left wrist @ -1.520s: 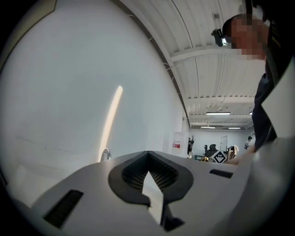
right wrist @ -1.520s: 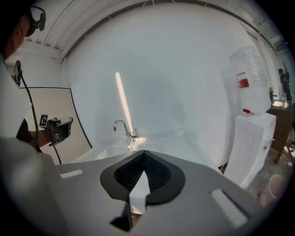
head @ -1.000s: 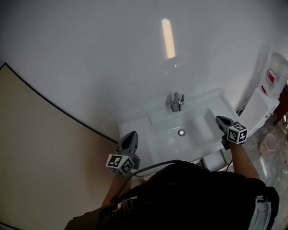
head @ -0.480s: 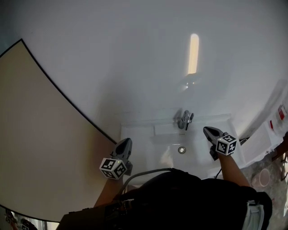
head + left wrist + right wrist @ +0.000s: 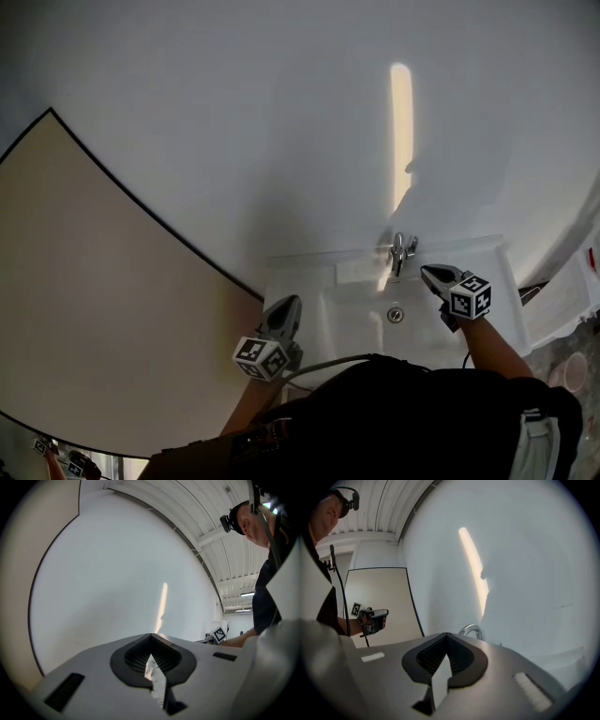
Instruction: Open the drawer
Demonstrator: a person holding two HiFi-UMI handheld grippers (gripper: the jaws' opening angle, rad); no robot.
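Left hand-held gripper [image 5: 289, 302]: jaws closed together, nothing between them, pointing toward the white wall [image 5: 281, 141], just left of the basin [image 5: 361, 319]
Right hand-held gripper [image 5: 429, 274]: jaws pressed together, empty, over the basin's right part; faucet [image 5: 401, 251] just ahead to its left
Beige panel [image 5: 94, 309]: left of the left hand-held gripper
Drawer: shown in no view

Faucet [image 5: 401, 253] behind sink [image 5: 361, 317], left gripper [image 5: 289, 302] at its left, right gripper [image 5: 427, 273] right
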